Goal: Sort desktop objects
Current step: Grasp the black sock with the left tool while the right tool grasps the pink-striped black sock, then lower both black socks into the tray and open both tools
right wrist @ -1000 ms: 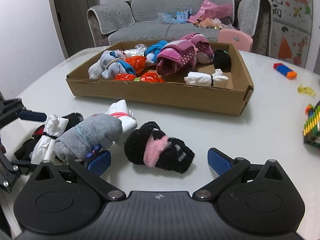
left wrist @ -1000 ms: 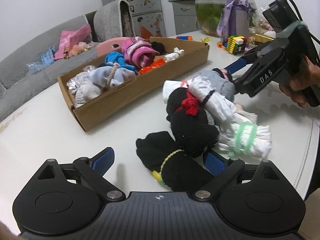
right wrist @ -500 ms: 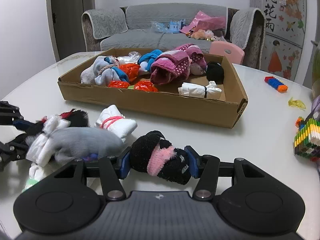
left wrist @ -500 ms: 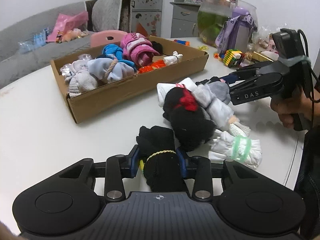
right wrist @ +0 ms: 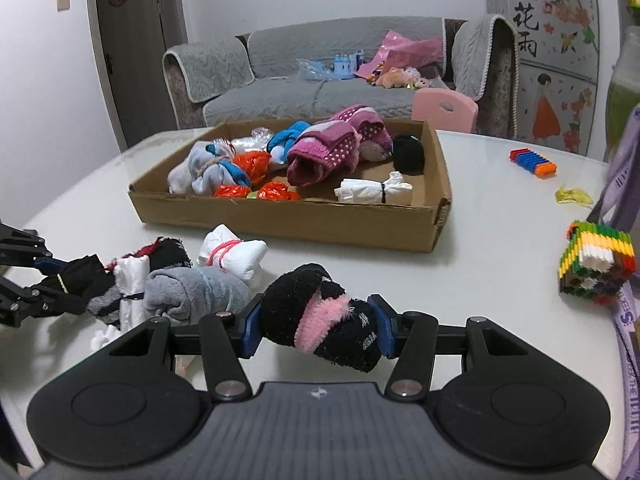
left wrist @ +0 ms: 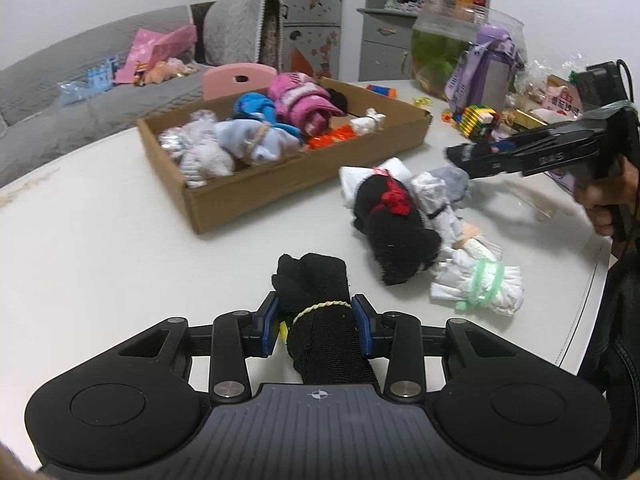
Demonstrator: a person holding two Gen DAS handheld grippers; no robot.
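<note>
Two bundles are clamped: the black sock roll [left wrist: 320, 312] inside the left tool [left wrist: 316, 324], the pink-banded sock roll [right wrist: 320, 320] inside the right tool [right wrist: 316, 326].

sock bundles [right wrist: 224, 280] on table [right wrist: 500, 216], before box [right wrist: 296, 220] | more bundles [right wrist: 320, 152] in box | blocks [right wrist: 596, 268] right

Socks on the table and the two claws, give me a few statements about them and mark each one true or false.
1. The left claw is shut on a black sock roll with a yellow band. True.
2. The right claw is open and holds nothing. False: it is shut on a black sock roll with a pink band.
3. The cardboard box holds a white roll tied with a black band. True.
4. The white roll with a green band lies inside the box. False: it lies on the table.
</note>
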